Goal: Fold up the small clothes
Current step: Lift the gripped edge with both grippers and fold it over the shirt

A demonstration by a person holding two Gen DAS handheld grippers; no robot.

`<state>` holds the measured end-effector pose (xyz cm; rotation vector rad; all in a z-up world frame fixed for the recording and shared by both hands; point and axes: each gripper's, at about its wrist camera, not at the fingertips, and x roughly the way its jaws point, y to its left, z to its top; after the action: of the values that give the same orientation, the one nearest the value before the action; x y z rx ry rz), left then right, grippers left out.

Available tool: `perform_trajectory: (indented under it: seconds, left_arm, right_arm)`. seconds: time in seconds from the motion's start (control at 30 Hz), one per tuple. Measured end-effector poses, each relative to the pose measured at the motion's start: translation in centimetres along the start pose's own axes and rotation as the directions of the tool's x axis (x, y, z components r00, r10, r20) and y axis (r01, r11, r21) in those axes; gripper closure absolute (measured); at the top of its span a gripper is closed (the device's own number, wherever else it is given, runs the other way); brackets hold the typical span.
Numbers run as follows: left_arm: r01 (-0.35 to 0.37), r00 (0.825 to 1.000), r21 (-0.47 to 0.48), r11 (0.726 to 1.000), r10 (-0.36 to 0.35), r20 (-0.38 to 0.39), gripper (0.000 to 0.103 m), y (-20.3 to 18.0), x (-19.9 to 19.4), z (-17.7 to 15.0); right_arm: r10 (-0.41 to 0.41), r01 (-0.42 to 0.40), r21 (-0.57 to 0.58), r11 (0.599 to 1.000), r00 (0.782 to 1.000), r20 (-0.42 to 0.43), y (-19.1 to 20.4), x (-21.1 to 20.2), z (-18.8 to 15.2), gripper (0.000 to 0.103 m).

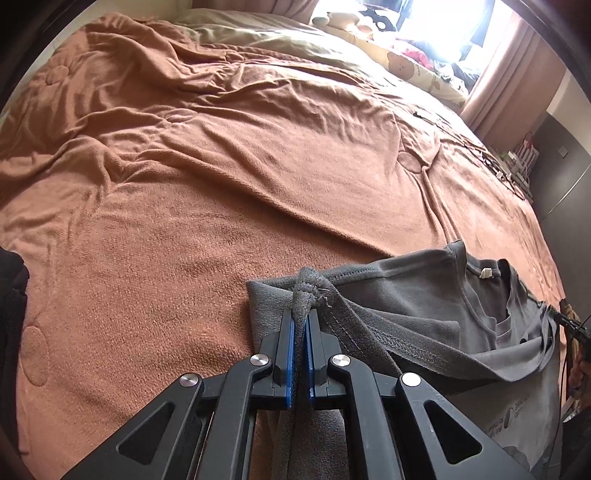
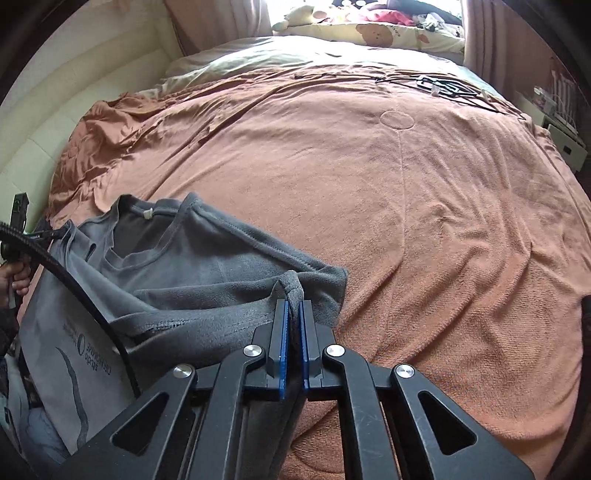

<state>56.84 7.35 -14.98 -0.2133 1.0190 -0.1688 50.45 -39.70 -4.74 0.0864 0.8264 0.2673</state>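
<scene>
The grey T-shirt (image 1: pixel 424 295) lies bunched at the near edge of the bed's rust-orange blanket (image 1: pixel 221 166), collar toward twelve o'clock, its one sleeve end pinched tight in the left gripper (image 1: pixel 302 314) and the other in the right gripper (image 2: pixel 293 306), pillows (image 2: pixel 388 35) beyond.

We are counting one grey fleecy T-shirt with a printed chest design (image 2: pixel 192 266), one rust-orange terry blanket covering the bed (image 2: pixel 424 221), and one cream pillow printed with brown bears (image 2: pixel 388 35). We are seeing two black two-finger grippers with blue pads, the left gripper (image 1: pixel 300 325) and the right gripper (image 2: pixel 293 317), each one pinching its own bunch of the shirt.
</scene>
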Motion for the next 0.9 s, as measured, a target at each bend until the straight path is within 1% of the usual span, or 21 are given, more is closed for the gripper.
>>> perform_trajectory:
  seconds: [0.13, 0.3, 0.43, 0.53, 0.6, 0.7, 0.83, 0.9]
  left_arm:
    - [0.027, 0.997, -0.049, 0.998, -0.023, 0.074, 0.099, 0.9, -2.4, 0.2]
    - [0.053, 0.987, -0.057, 0.997, -0.044, 0.153, 0.100, 0.9, -5.1, 0.7]
    - [0.079, 0.973, -0.058, 0.995, -0.065, 0.224, 0.100, 0.7, -7.2, 1.7]
    - [0.090, 0.961, -0.057, 0.994, -0.072, 0.266, 0.100, 0.5, -8.3, 2.9]
    - [0.091, 0.957, -0.054, 0.994, -0.072, 0.280, 0.100, 0.3, -8.6, 3.8]
    - [0.085, 0.957, -0.047, 0.995, -0.069, 0.283, 0.100, -0.1, -8.2, 5.1]
    - [0.066, 0.960, -0.047, 0.997, -0.050, 0.274, 0.100, -0.4, -6.1, 6.4]
    - [0.060, 0.966, -0.051, 0.997, -0.045, 0.256, 0.099, -0.4, -4.6, 6.9]
  right_arm:
    - [-0.009, 0.002, 0.077, 0.997, 0.996, 0.090, -0.5, -2.9, -0.7, 0.102]
    - [-0.035, 0.014, 0.128, 0.992, 0.986, 0.162, 0.1, -5.7, -1.7, 0.102]
    - [-0.059, 0.024, 0.157, 0.987, 0.973, 0.223, 0.5, -7.8, -1.7, 0.102]
    - [-0.081, 0.035, 0.173, 0.984, 0.961, 0.264, 0.7, -8.5, -1.5, 0.102]
    - [-0.089, 0.038, 0.184, 0.982, 0.956, 0.279, 0.6, -8.4, -1.2, 0.102]
    - [-0.099, 0.047, 0.188, 0.981, 0.956, 0.278, 0.6, -7.4, -0.6, 0.102]
    - [-0.122, 0.070, 0.194, 0.978, 0.956, 0.267, 0.3, -4.8, 0.6, 0.102]
    - [-0.117, 0.064, 0.210, 0.976, 0.960, 0.253, -0.1, -3.5, 0.9, 0.102]
